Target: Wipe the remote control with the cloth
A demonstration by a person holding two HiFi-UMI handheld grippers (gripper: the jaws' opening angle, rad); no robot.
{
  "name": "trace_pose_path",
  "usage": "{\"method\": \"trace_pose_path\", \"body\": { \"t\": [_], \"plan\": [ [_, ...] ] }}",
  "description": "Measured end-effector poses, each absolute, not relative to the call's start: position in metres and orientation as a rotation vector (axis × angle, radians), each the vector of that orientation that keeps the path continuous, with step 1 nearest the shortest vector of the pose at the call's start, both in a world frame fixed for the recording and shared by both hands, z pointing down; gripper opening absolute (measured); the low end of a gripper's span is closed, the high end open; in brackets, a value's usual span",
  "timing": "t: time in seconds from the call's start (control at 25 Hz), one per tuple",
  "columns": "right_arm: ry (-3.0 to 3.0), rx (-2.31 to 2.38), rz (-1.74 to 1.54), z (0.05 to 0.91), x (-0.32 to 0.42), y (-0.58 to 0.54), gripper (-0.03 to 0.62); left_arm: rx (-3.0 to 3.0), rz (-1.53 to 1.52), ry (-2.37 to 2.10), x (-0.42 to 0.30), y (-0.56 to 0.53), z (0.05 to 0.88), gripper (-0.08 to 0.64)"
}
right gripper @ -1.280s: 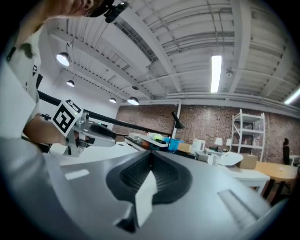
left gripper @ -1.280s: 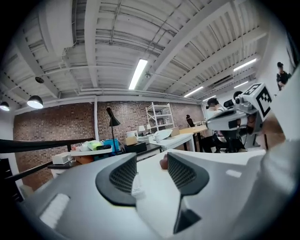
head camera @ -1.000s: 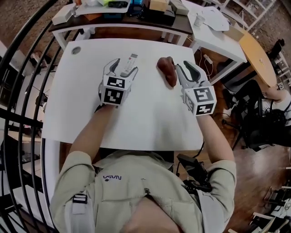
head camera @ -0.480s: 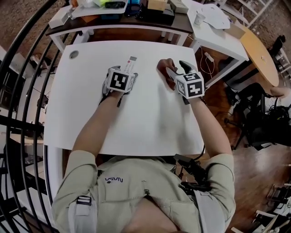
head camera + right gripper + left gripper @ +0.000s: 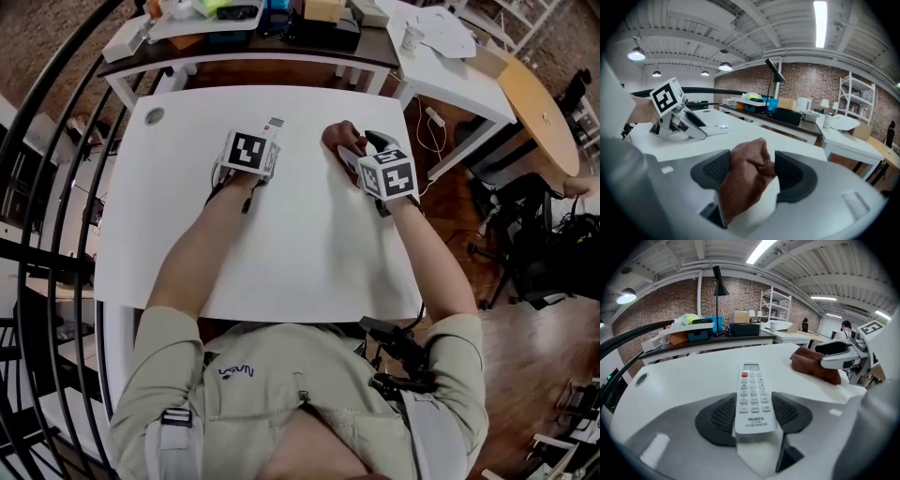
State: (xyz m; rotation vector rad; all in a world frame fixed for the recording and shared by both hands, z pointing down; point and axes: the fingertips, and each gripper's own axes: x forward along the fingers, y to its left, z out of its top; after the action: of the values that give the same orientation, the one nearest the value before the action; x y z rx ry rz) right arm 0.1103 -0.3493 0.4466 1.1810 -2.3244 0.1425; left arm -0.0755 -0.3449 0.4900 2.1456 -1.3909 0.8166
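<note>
Remote control (image 5: pixel 751 387) pinched in our left tongs (image 5: pixel 753 401), just closing; right tongs (image 5: pixel 752 161), just opening, spread around cloth (image 5: pixel 743 187). A shallow bite could drop it mid-wipe.

Remote control (image 5: pixel 273 123) mostly under left gripper (image 5: pixel 251 142)

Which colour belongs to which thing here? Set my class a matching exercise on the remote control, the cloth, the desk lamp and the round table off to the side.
Things
1. remote control
2. cloth
3. desk lamp
4. round table

Colours
A. black
B. white with a red button
C. light wood
D. reddish brown

Right pairs: 1-B, 2-D, 3-A, 4-C.
</note>
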Motion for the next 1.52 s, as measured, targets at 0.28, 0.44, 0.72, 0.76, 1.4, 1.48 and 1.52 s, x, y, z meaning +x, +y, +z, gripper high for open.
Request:
{"method": "trace_pose_path", "body": {
  "t": [0.28, 0.44, 0.72, 0.76, 1.4, 1.48, 1.52],
  "plan": [
    [-2.272, 1.071, 0.226, 0.478, 0.102, -0.34, 0.316, 2.224, 0.831, -1.422, -0.075, -0.339, 0.484, 0.241],
    [-2.229, 1.162, 0.156, 0.474, 0.111, -0.344, 0.153, 2.348, 0.89, -1.505, -0.075, -0.326, 0.463, 0.241],
    [-2.334, 1.364, -0.271, 0.371, 0.105, -0.315, 0.118, 2.691, 0.85, -1.669, -0.046, -0.301, 0.396, 0.241],
    [-2.351, 1.376, -0.344, 0.353, 0.101, -0.305, 0.117, 2.731, 0.851, -1.7, -0.042, -0.295, 0.387, 0.241],
    [-2.197, 0.84, -1.0, 0.308, 0.002, -0.178, 0.107, 3.085, 0.858, -1.816, -0.004, -0.227, 0.329, 0.241],
    [-2.179, 0.939, -1.007, 0.292, 0.017, -0.185, 0.107, 3.094, 0.874, -1.805, -0.002, -0.225, 0.331, 0.241],
    [-2.167, 1.016, -1.006, 0.281, 0.028, -0.192, 0.107, 3.101, 0.883, -1.803, -0.001, -0.224, 0.332, 0.241]
  ]
}}
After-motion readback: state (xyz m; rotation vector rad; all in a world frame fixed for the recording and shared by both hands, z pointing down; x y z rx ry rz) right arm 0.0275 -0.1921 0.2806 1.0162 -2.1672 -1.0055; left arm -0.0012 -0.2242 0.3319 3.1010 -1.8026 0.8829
